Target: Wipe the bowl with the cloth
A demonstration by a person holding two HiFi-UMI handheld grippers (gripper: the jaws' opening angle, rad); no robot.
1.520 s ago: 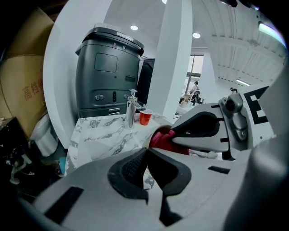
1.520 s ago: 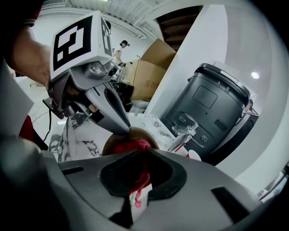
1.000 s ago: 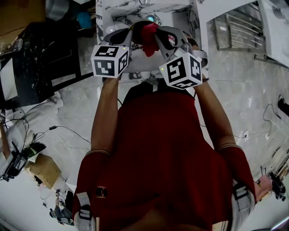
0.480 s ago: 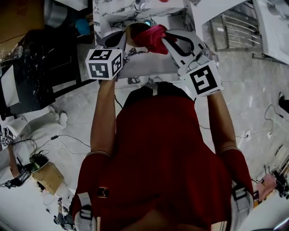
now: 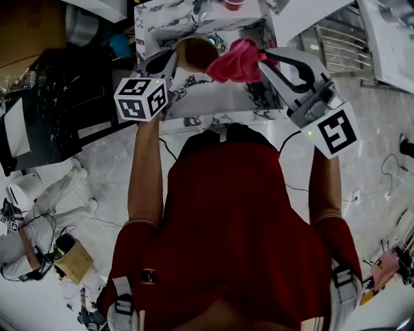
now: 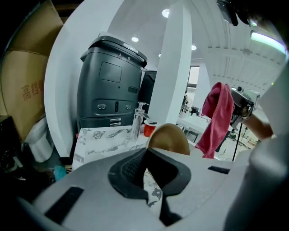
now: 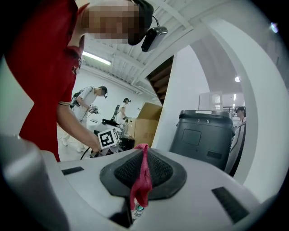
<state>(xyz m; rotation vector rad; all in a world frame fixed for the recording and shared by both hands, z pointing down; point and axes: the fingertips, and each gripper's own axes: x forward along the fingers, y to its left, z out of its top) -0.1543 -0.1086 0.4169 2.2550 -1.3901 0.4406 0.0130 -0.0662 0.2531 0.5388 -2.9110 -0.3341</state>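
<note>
Two grippers raised over the counter (image 5: 213, 97) in the head view. At 11 o'clock of the shirt (image 5: 239, 213), the left gripper (image 5: 172, 58): jaws narrow, pinched on the rim of the bowl (image 5: 196, 53). Bowl brown, tipped on edge, off the counter, at 1 o'clock of the left cube (image 5: 141, 99). At 1 o'clock of the shirt, the right gripper (image 5: 264, 59): jaws nearly together, clamped on the cloth (image 5: 238, 61). Cloth red, bunched, at 3 o'clock of the bowl and just beside it; touching or apart, not clear from above. Red cup (image 5: 233, 4) at 12 o'clock on the counter's far edge, tap (image 5: 200, 8) at its 9 o'clock.

In the left gripper view, pads closed on the bowl's near rim, the bowl (image 6: 169, 137) rising past the tips toward 12 o'clock. Cloth (image 6: 217, 118) at 2 o'clock, hanging straight down, a gap showing between it and the bowl. Grey bin (image 6: 113, 85) at 10 o'clock behind the counter, box (image 6: 27, 90) at 9 o'clock.

In the right gripper view, pads shut on a fold of cloth (image 7: 142, 173), upright between them and trailing down toward 6 o'clock. Left cube at 10 o'clock, bin at 2 o'clock.
</note>
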